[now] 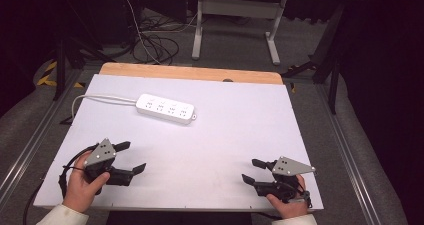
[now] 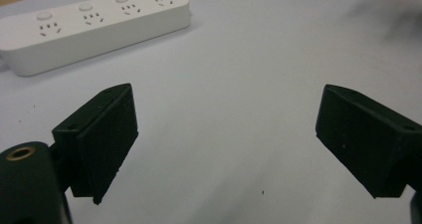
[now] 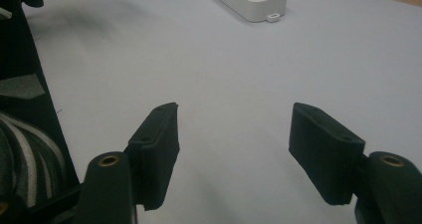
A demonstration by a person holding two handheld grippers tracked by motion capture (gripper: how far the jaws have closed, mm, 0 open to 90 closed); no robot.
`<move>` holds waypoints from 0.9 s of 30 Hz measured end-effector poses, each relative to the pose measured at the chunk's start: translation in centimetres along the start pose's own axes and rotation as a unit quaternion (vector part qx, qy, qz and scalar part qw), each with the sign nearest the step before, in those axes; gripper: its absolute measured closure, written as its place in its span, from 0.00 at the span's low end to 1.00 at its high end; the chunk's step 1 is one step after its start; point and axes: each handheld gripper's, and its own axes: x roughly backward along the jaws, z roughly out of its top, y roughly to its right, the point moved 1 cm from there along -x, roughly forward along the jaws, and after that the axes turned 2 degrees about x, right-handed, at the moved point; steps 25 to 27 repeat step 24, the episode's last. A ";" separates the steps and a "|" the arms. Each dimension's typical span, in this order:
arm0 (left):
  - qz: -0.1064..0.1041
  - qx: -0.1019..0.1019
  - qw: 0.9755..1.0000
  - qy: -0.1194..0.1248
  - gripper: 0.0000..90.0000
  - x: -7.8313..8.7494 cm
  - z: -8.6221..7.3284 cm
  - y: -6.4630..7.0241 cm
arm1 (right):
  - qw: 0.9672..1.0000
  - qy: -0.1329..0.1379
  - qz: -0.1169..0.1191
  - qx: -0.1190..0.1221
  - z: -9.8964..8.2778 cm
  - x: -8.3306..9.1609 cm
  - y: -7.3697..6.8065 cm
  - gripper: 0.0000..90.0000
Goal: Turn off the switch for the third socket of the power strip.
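A white power strip point(image 1: 165, 108) with several sockets lies flat on the white table point(image 1: 215, 140), toward the back left, its white cable running off to the left. It shows again as the power strip point(image 2: 89, 25) at the top left of the left gripper view and as the strip's end point(image 3: 249, 0) at the top of the right gripper view. My left gripper point(image 1: 131, 157) rests near the front left, jaws wide apart and empty, also seen as the left gripper point(image 2: 226, 139). My right gripper point(image 1: 251, 170) sits at the front right, open and empty, seen close as the right gripper point(image 3: 234, 149).
A wooden strip point(image 1: 190, 73) edges the table's far side. Beyond it stand a white desk frame point(image 1: 235, 20) and loose cables point(image 1: 155, 45) on the grey floor. Metal rails point(image 1: 350, 150) run along both sides of the table.
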 end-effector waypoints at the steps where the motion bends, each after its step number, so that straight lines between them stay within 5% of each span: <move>1: -0.001 0.004 1.000 0.005 0.11 0.0 -0.4 -0.1 | 1.000 0.000 0.000 0.000 0.0 0.0 0.0 0.41; 5: 0.011 0.002 1.000 0.013 0.11 0.5 -2.0 -0.6 | 1.000 0.001 -0.002 0.000 0.0 0.1 0.0 0.40; 10: 0.015 0.032 0.999 0.028 0.12 1.1 -2.6 -0.9 | 1.000 0.004 0.002 0.001 0.0 0.1 0.1 0.41; 19: 0.045 -0.011 0.999 0.015 0.12 0.7 -2.2 -0.5 | 1.000 0.006 -0.008 0.004 -0.1 0.1 0.2 0.41; 24: 0.028 0.040 0.999 -0.006 0.11 0.7 -2.0 -0.4 | 1.000 0.001 -0.013 0.003 -0.1 0.0 0.2 0.40; 27: 0.028 0.040 0.999 -0.006 0.11 0.7 -2.0 -0.4 | 1.000 0.001 -0.013 0.003 -0.1 0.0 0.2 0.40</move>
